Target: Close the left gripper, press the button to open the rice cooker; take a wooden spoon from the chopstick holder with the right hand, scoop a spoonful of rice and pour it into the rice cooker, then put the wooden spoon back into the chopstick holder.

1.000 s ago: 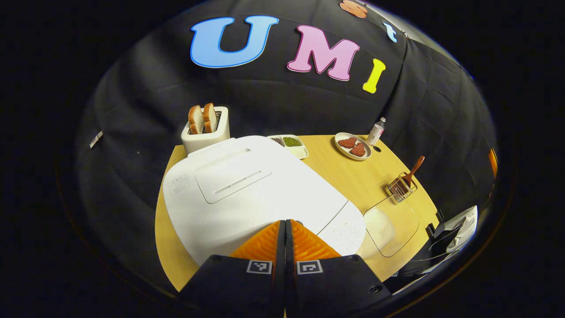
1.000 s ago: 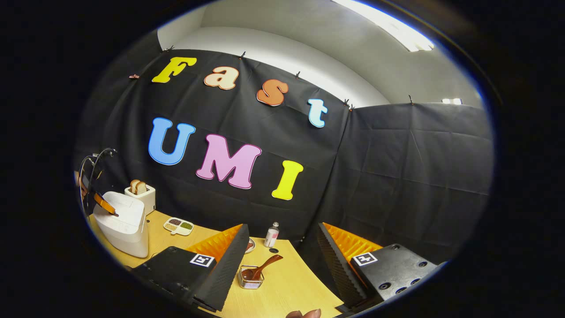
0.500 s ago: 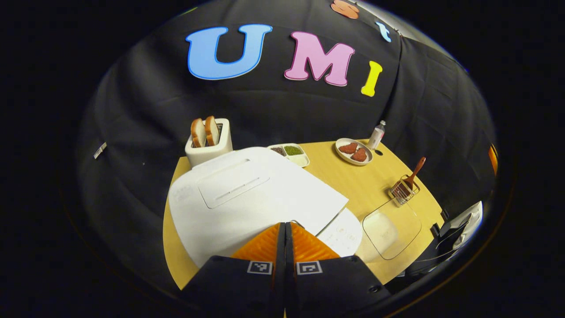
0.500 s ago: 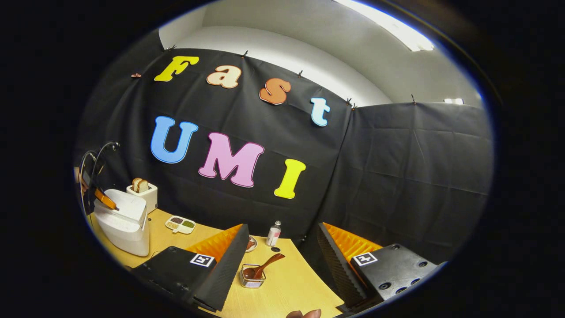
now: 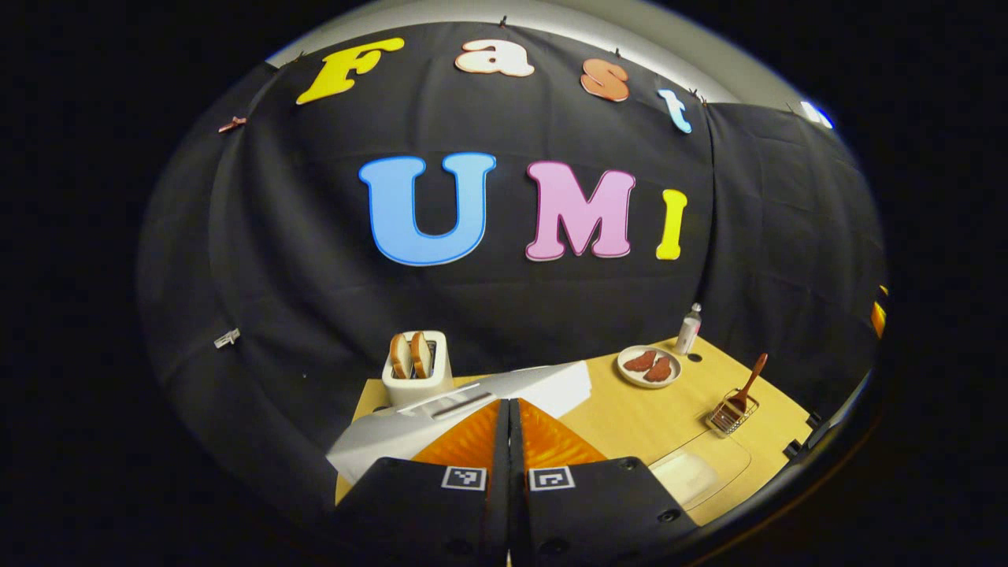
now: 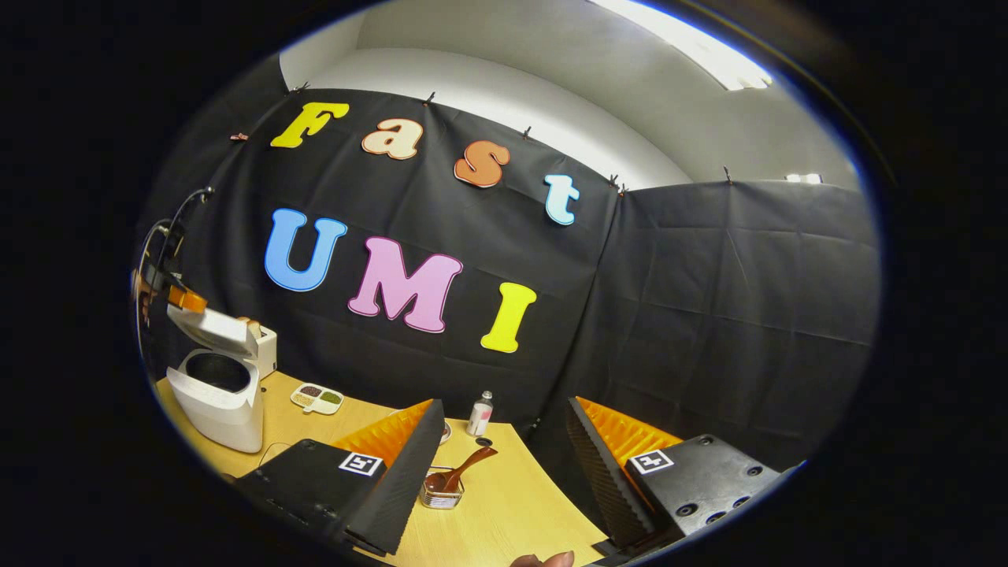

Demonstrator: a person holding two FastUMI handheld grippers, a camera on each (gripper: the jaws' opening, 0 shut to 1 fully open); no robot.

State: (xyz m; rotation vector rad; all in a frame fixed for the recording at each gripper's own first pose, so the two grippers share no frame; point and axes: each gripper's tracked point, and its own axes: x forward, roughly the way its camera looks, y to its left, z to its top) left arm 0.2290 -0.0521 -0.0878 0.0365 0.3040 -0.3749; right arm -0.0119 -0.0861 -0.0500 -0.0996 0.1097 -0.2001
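Observation:
The white rice cooker [image 6: 216, 394] stands open at the table's left end, with its lid [image 6: 213, 331] tilted up and the dark inner pot showing. My left gripper [image 6: 187, 299] is shut with nothing in it, right at the lid's raised front edge. In the left gripper view its closed fingertips [image 5: 508, 403] point over the lid [image 5: 472, 398]. The wooden spoon [image 6: 458, 472] leans in the wire chopstick holder [image 6: 439, 498]. My right gripper [image 6: 504, 441] hangs open above and just behind the holder. A clear dish of rice [image 5: 697, 472] lies near the holder [image 5: 731, 411].
A toaster [image 5: 417, 364] with two bread slices stands behind the cooker. A small divided tray [image 6: 317, 399], a plate of meat pieces [image 5: 650, 366] and a small bottle [image 5: 689, 329] sit along the back of the wooden table [image 5: 622, 417]. A hand [image 6: 543, 559] shows at the bottom edge.
The cooker's lid has swung up from closed to open. My left gripper has risen and tipped back, staying shut. The right gripper has barely moved.

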